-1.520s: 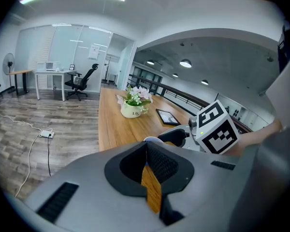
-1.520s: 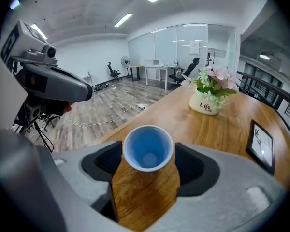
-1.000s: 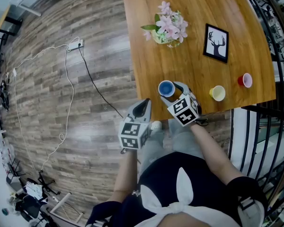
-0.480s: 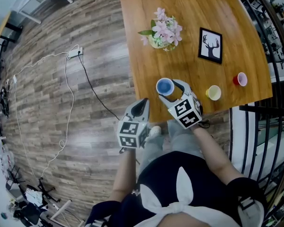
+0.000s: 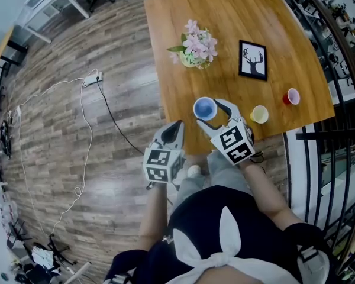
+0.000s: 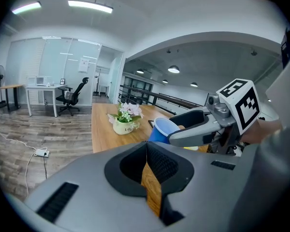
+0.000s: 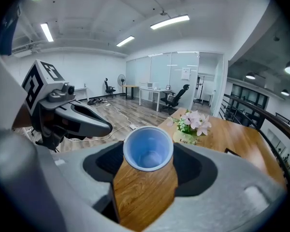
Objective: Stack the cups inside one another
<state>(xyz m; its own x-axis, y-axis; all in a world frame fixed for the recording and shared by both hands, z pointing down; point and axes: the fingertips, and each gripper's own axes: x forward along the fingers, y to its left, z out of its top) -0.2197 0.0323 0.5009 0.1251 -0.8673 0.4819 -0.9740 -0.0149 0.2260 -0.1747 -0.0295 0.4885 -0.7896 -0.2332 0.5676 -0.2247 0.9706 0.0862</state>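
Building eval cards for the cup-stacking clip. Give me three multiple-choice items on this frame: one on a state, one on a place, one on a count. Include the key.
1. The left gripper's jaws are:
A. wide apart
B. closed on a cup
C. closed, holding nothing

2. Where is the blue cup?
A. stacked in another cup
B. between the right gripper's jaws
C. in the left gripper

3. How many cups are in view?
A. two
B. three
C. five

Key:
1 C: the left gripper view shows the jaw tips together with nothing between them.
2 B: the jaws press on its sides.
3 B: the blue cup, plus a yellow cup and a red cup on the table.
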